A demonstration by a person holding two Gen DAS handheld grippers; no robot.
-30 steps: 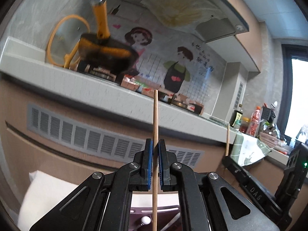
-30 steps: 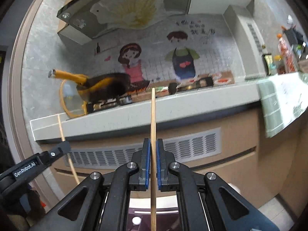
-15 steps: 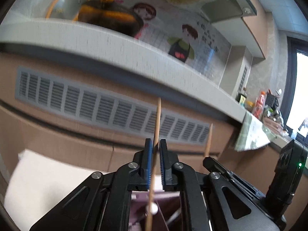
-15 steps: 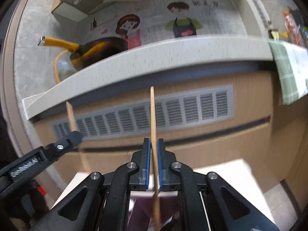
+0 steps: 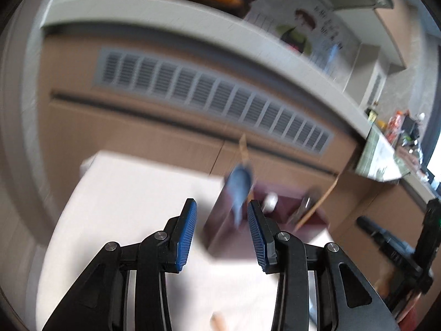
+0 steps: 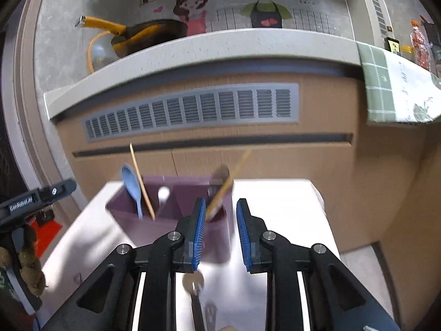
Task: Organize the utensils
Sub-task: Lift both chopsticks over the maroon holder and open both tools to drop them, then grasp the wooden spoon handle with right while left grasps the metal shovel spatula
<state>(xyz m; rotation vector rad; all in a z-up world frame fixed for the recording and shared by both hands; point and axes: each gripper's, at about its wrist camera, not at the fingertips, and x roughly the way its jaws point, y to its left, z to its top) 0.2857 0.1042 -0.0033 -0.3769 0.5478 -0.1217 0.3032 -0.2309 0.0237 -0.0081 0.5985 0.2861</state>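
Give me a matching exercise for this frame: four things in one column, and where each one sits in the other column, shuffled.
Things:
1. blue spoon
2. frying pan
3. checked cloth
4. metal spoon

Places:
A. lying on the white table
B. standing in the purple holder
C. draped over the edge of the counter
D. up on top of the counter

Pairs: 1-B, 2-D, 3-C, 4-A

Left hand-held gripper (image 5: 222,220) — angled downward, jaws just opening, nothing clamped. Right hand-held gripper (image 6: 220,220) — same downward tilt, jaws just opening, pads free.
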